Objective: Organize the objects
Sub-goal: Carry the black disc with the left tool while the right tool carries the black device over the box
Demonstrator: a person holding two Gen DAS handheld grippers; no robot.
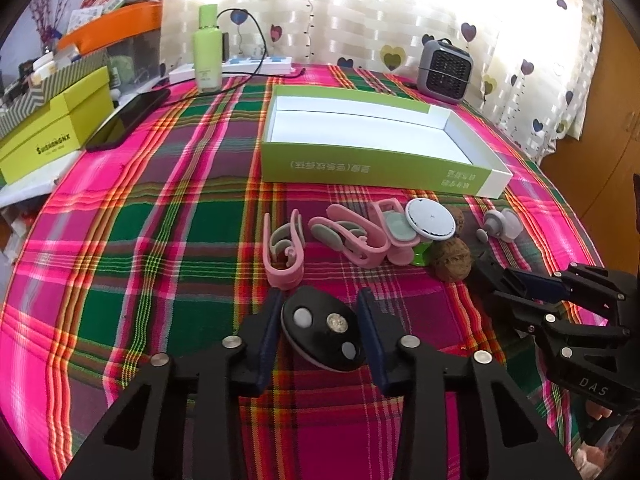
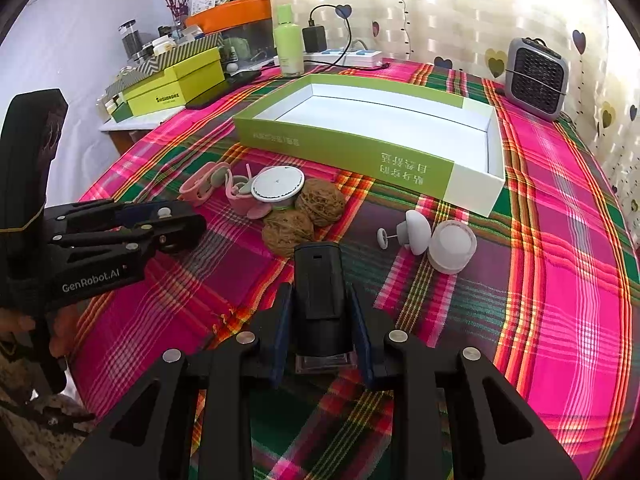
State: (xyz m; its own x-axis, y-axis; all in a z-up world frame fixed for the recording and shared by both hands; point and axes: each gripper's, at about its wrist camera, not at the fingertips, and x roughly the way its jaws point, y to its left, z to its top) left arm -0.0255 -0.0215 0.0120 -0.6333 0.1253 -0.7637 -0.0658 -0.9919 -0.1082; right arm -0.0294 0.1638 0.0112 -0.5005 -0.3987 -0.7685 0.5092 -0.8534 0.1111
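My left gripper [image 1: 320,330] clamps a glossy black oval case [image 1: 322,328]; right gripper [image 2: 320,312] clamps a matte black cylinder [image 2: 320,288]; wrinkled walnuts [image 2: 304,216] beyond, mid-frame.

My table wears a pink and green plaid cloth [image 1: 160,208]. Behind it a pale curtain [image 1: 360,12] with hearts glows with daylight. A white wall [image 2: 80,20] stands left, a brown wooden cabinet [image 1: 612,100] right
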